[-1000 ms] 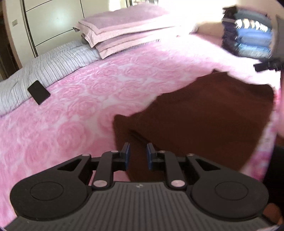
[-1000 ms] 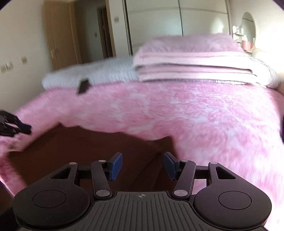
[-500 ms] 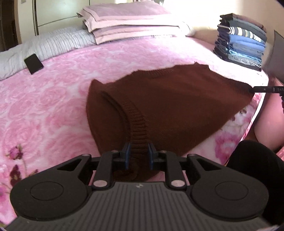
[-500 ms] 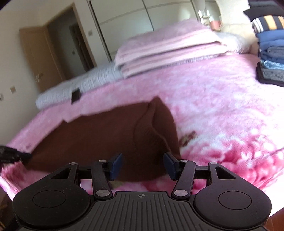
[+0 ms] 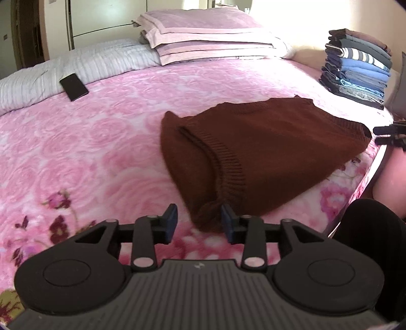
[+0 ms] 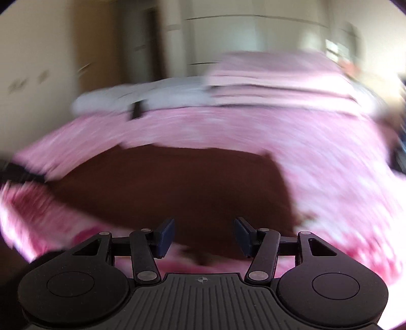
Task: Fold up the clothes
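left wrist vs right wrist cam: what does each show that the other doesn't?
Left wrist only: the stack of folded clothes, the brown sweater's ribbed hem, and the left claw, jaws opening around the sweater's bunched corner. Right wrist only: the right claw, open over the sweater's near edge, heavily blurred. Both: brown sweater, pink bedspread, pillows, black phone.

A bed wears a pink rose-patterned cover. Near its head lie stacked pink pillows and a striped white quilt, with a black phone at the quilt's edge. Wardrobe doors stand behind.
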Action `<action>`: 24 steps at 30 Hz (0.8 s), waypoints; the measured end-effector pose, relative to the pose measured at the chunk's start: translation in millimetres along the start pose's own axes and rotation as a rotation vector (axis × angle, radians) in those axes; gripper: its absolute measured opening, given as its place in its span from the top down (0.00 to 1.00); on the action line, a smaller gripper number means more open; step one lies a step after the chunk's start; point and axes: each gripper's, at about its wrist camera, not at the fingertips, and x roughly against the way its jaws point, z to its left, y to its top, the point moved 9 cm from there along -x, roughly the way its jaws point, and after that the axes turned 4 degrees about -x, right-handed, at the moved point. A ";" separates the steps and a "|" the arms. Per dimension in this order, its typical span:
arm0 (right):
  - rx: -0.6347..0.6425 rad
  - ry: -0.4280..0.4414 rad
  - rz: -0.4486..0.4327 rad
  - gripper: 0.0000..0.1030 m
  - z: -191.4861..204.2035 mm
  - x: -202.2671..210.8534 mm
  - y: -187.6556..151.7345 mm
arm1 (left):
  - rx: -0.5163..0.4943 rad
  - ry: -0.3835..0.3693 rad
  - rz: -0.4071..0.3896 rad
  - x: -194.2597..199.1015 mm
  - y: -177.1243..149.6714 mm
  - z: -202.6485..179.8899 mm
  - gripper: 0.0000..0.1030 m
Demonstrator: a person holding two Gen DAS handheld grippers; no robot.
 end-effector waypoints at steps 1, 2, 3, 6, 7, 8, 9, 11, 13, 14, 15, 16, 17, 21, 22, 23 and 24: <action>0.064 0.023 0.007 0.46 21.0 -7.4 0.0 | -0.017 0.015 0.008 -0.2 -0.2 3.2 0.68; 0.129 0.045 0.014 0.46 41.9 -14.8 -0.2 | -0.035 0.021 0.014 0.2 -0.7 4.9 0.68; 0.193 0.067 0.020 0.46 62.4 -22.5 -0.9 | -0.053 0.024 0.018 0.8 -1.3 6.1 0.68; 0.378 0.125 0.023 0.46 119.3 -49.5 -8.3 | -0.109 0.030 0.026 4.1 -3.5 8.3 0.68; 0.440 0.145 0.024 0.46 138.2 -58.4 -11.0 | -0.125 0.034 0.029 5.0 -4.5 9.0 0.68; 0.502 0.164 0.025 0.46 157.1 -67.3 -13.8 | -0.131 0.029 0.028 6.2 -5.1 9.6 0.68; 0.561 0.180 0.025 0.46 174.9 -76.5 -16.1 | -0.134 0.022 0.026 7.5 -5.7 10.2 0.68; 0.659 0.189 0.014 0.46 203.6 -97.2 -17.2 | -0.140 0.006 0.014 11.0 -6.2 10.9 0.66; 0.752 0.184 0.013 0.46 227.5 -119.7 -20.1 | -0.171 0.003 0.006 12.1 -6.4 10.8 0.62; 0.801 0.173 0.014 0.46 236.2 -131.3 -22.1 | -0.189 0.003 0.002 12.6 -6.4 10.8 0.56; 0.857 0.149 0.020 0.46 242.7 -141.7 -25.3 | -0.206 0.003 -0.001 13.0 -6.5 10.7 0.53; 0.912 0.125 0.026 0.46 249.2 -152.2 -28.4 | -0.257 0.017 -0.001 12.0 -7.0 9.3 0.46; 0.967 0.100 0.031 0.46 255.7 -162.5 -31.3 | -0.319 0.036 0.000 10.6 -7.5 7.5 0.43; 1.057 0.062 0.011 0.47 268.2 -186.8 -32.1 | -0.581 0.094 0.002 1.2 -8.3 -1.4 0.41; 1.034 0.073 0.014 0.69 266.8 -190.4 -29.5 | -0.646 0.101 -0.002 -2.0 -7.7 -3.8 0.40; 1.008 0.084 0.014 0.86 265.1 -192.9 -26.4 | -0.696 0.103 -0.004 -5.6 -7.6 -5.4 0.39; 0.967 0.099 0.005 0.87 262.1 -191.3 -21.3 | -0.748 0.105 -0.008 -9.7 -7.0 -6.8 0.39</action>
